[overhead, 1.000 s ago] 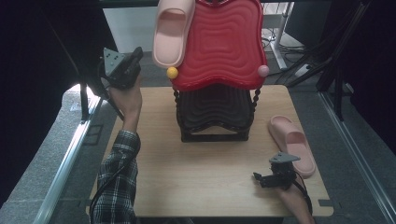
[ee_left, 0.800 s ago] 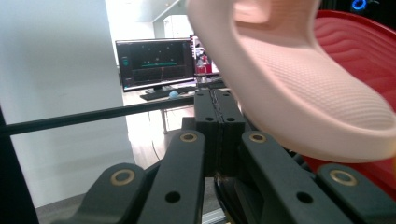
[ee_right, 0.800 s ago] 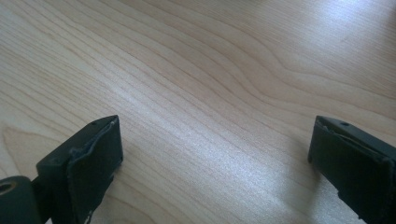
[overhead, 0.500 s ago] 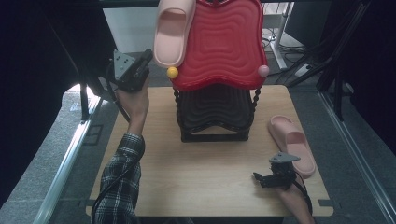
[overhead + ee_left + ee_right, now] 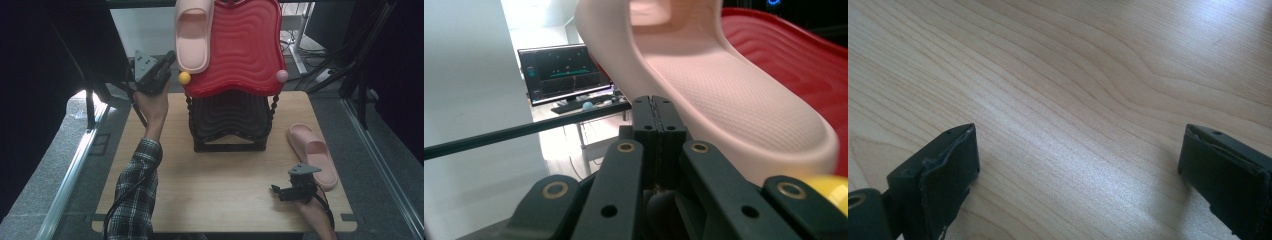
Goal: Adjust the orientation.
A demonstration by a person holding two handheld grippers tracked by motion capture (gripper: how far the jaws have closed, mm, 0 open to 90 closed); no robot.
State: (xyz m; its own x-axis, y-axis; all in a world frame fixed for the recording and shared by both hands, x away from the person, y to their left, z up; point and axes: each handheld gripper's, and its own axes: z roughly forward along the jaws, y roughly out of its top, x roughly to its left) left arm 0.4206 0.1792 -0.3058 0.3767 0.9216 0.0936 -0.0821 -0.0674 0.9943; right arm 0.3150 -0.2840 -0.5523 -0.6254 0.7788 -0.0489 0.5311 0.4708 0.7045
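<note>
A pink slipper (image 5: 192,35) lies on the left side of the red wavy top shelf (image 5: 245,50) of a rack. My left gripper (image 5: 169,59) is raised beside that slipper's near end, just left of the shelf's yellow knob (image 5: 184,78). In the left gripper view its jaws are pressed together with nothing between them (image 5: 655,114), and the slipper (image 5: 724,95) is right ahead. A second pink slipper (image 5: 312,152) lies on the wooden table (image 5: 225,185) at the right. My right gripper (image 5: 278,190) rests low by it, open over bare wood (image 5: 1078,165).
The rack's dark lower shelves (image 5: 230,120) stand mid-table under the red one, which has a pink knob (image 5: 282,76) at its right corner. A monitor (image 5: 564,72) stands on a desk beyond the table. Metal rails run along both table sides.
My left gripper has moved right and slightly up, closing in on the slipper on the red shelf. The right gripper has stayed where it was.
</note>
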